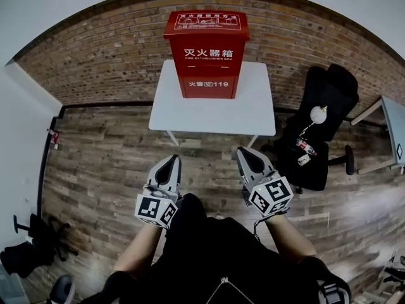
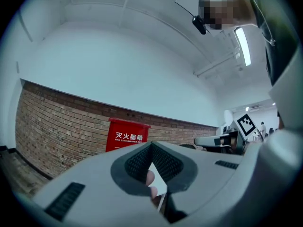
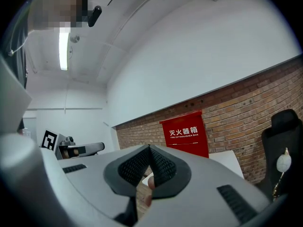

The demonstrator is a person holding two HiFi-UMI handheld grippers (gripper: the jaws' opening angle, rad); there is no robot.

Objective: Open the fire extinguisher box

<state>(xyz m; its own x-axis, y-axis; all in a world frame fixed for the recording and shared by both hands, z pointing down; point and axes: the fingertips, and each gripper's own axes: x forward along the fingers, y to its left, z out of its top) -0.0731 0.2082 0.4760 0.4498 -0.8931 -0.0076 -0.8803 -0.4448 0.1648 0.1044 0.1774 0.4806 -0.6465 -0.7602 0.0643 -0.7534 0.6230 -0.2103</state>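
Note:
The red fire extinguisher box (image 1: 206,52) stands upright with its lid down on a small white table (image 1: 212,109) against the brick wall. The box also shows in the left gripper view (image 2: 127,135) and the right gripper view (image 3: 185,132). My left gripper (image 1: 172,161) and right gripper (image 1: 242,152) hover side by side above the wooden floor, short of the table's near edge and well away from the box. Both point toward it. Each has its jaws shut with nothing between them, left gripper (image 2: 151,146), right gripper (image 3: 149,149).
A black office chair (image 1: 326,122) with a lamp and small items stands right of the table. A grey desk corner (image 1: 392,128) is at the far right. Dark gear (image 1: 31,246) lies on the floor at lower left. A white wall runs along the left.

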